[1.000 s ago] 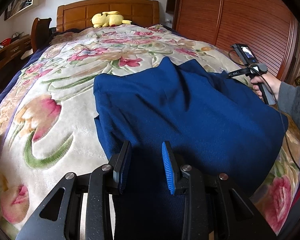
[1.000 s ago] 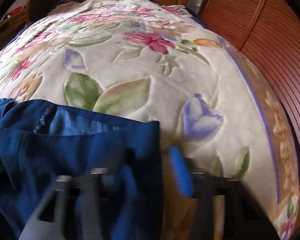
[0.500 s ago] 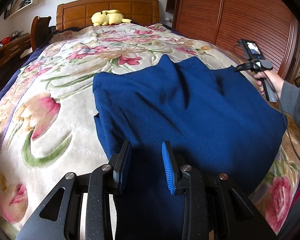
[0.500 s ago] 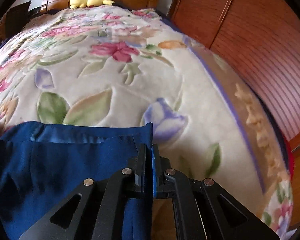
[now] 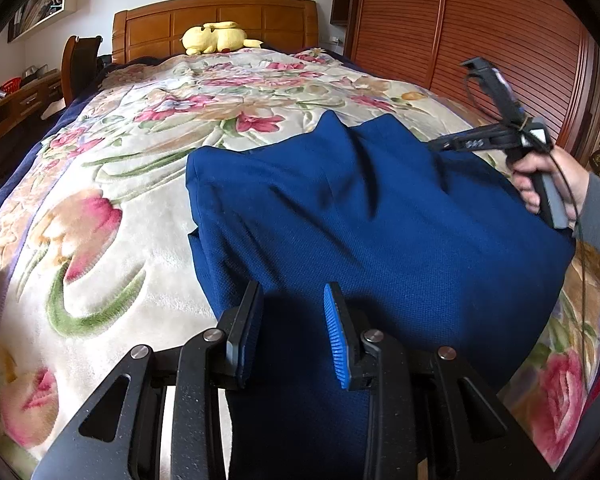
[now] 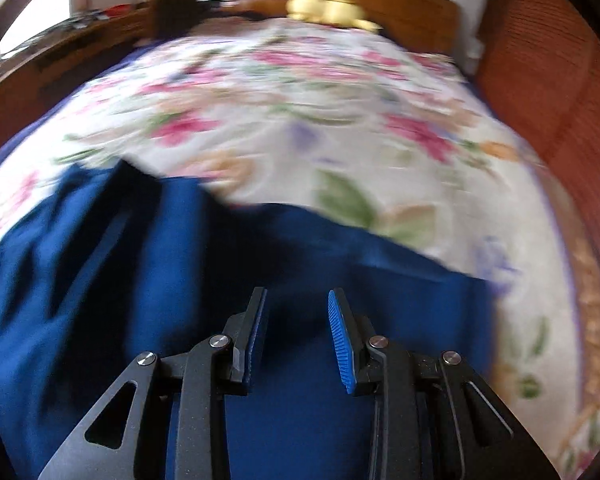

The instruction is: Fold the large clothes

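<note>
Left claw (image 5: 290, 332) sits part-open over the garment's (image 5: 360, 220) near edge, gripping nothing. Garment lies folded on the bed (image 5: 120, 200), long axis across it, peak toward the headboard. Right claw (image 6: 298, 334) is opening, empty. I reckon next: regrip, fold again.

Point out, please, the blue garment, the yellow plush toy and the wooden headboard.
blue garment (image 5: 380, 232): left wrist view, middle of the folded top layer.
yellow plush toy (image 5: 216, 38): left wrist view, its body.
wooden headboard (image 5: 156, 28): left wrist view, a left panel.
</note>
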`<state>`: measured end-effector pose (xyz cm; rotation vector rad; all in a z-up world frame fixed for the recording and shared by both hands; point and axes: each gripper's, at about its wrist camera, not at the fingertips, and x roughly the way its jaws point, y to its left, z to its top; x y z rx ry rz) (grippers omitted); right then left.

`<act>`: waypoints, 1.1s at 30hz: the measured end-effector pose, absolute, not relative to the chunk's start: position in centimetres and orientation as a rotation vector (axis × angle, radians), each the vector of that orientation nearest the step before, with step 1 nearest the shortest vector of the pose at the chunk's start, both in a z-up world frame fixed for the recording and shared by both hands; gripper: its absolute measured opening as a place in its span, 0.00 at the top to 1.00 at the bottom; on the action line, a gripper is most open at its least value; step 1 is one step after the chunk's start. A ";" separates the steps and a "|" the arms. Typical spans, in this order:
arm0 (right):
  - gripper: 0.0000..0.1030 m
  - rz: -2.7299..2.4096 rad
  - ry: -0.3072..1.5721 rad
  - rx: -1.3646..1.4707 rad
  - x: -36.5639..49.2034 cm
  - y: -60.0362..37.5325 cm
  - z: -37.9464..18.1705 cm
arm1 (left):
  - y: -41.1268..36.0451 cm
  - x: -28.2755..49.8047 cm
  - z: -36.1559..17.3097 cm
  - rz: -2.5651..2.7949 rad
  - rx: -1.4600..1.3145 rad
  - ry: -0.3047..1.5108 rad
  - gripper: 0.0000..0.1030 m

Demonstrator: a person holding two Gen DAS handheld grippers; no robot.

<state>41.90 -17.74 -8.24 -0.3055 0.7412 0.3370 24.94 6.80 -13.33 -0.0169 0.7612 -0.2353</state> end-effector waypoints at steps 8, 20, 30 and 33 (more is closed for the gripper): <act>0.62 0.288 0.811 -0.295 45.4 -16.8 -13.6 | 6.7 24.9 -13.4 -0.240 -0.015 0.760 0.69; 0.60 0.270 0.767 -0.317 40.2 -17.2 -10.2 | 6.4 24.9 -13.4 -0.234 -0.004 0.762 0.69; 0.60 0.229 0.776 -0.306 28.9 -25.2 -10.0 | 6.5 24.9 -13.7 -0.226 0.004 0.772 0.69; 0.60 0.211 0.790 -0.271 26.9 -27.3 -10.9 | 6.5 24.9 -13.9 -0.219 0.011 0.776 0.69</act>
